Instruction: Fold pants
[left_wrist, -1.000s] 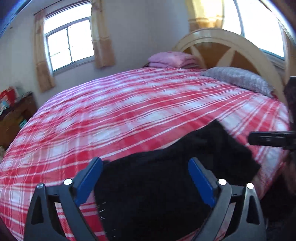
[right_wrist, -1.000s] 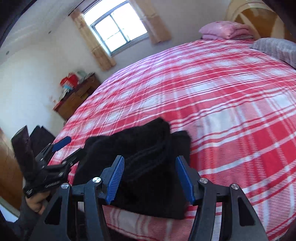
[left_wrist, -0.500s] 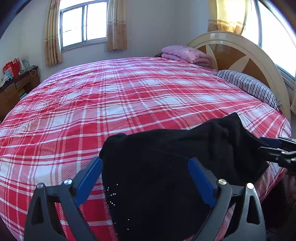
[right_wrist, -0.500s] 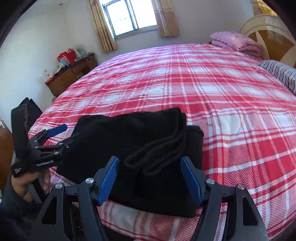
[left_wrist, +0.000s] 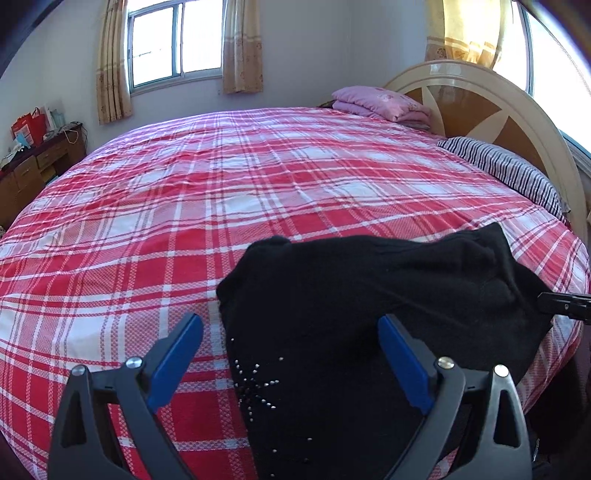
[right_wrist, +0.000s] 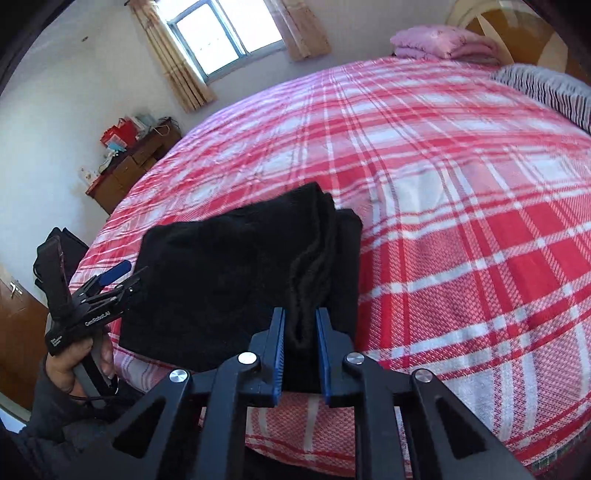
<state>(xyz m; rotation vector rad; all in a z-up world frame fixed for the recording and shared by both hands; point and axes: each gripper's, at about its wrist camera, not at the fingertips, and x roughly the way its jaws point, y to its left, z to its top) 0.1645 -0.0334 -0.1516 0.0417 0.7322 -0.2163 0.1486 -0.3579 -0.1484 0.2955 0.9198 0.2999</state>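
Black pants (left_wrist: 362, 306) lie folded near the front edge of a red plaid bed (left_wrist: 221, 192); small silver studs show on the near part. My left gripper (left_wrist: 290, 354) is open, its blue pads either side of the pants' near edge, not gripping. In the right wrist view my right gripper (right_wrist: 300, 332) is shut on the thick folded edge of the pants (right_wrist: 229, 266). The left gripper (right_wrist: 110, 284) shows there at the pants' left edge, held by a hand. The right gripper's tip (left_wrist: 565, 306) shows at the pants' right edge in the left wrist view.
A pink folded blanket (left_wrist: 380, 105) and a striped pillow (left_wrist: 506, 170) lie by the headboard (left_wrist: 480, 103) at the far right. A wooden dresser (right_wrist: 129, 166) with red bags stands beyond the bed's left side. A wooden door (right_wrist: 14, 325) is at left.
My right gripper has closed from wide open onto the pants' folded edge. The left gripper stays open and has shifted a little left along the pants.
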